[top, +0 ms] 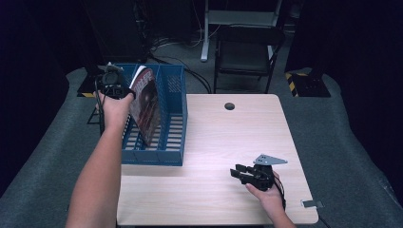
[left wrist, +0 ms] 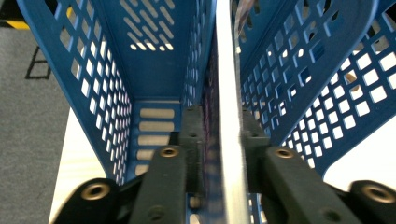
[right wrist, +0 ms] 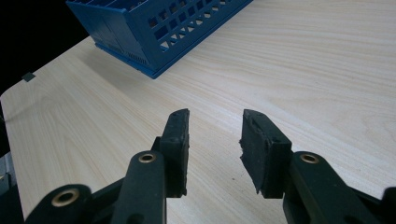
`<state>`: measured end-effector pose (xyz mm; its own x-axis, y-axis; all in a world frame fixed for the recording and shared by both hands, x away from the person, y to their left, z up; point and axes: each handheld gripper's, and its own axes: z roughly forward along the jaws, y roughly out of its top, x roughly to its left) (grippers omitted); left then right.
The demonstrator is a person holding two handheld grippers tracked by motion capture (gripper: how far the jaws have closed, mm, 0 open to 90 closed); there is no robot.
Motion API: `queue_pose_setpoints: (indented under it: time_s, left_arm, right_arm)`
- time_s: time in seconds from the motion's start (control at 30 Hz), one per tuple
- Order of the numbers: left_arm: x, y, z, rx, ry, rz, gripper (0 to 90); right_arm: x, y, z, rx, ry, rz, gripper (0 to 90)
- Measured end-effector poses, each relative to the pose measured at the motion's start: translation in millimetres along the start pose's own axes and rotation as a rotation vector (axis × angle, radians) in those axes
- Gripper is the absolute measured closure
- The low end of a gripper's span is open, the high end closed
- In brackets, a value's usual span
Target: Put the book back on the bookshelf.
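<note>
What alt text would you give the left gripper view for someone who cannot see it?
The left gripper has a thin magazine edge-on between its two black jaws, over a blue perforated file rack. The magazine runs along a divider between two compartments; pale wooden table shows beside the rack.

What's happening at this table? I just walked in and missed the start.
A person is working with two hand-held grippers. The left gripper has a magazine between its jaws, standing it tilted in a compartment of the blue file rack at the left edge of the wooden table. The right gripper rests idle near the front right of the table, jaws open with nothing between them.
</note>
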<state>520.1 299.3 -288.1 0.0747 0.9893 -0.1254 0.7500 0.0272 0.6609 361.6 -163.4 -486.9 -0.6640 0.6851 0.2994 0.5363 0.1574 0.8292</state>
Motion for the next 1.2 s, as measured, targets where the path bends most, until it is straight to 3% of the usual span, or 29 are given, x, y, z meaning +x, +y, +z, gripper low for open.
queue_pose_setpoints:
  time_s: [0.27, 0.33, 0.5, 1.2]
  left_arm:
    - [1.3, -0.2, 1.7, 0.004, -0.038, -0.027, 59.3]
    - [1.2, -0.1, 0.4, 0.006, -0.041, -0.008, 57.5]
    - [-1.7, -0.7, -0.2, -0.013, -0.053, -0.019, 51.7]
    - [-3.7, -4.6, -10.2, -0.022, -0.049, 0.002, 43.5]
  right_arm:
    - [-1.7, -0.4, 0.8, 0.001, 0.0, 0.005, 61.5]
    - [-1.6, -0.4, 0.9, 0.004, 0.001, 0.008, 61.5]
    - [-1.1, -0.3, 0.9, 0.009, 0.002, 0.008, 61.4]
    - [-3.0, -1.5, 3.1, 0.015, 0.005, 0.01, 60.5]
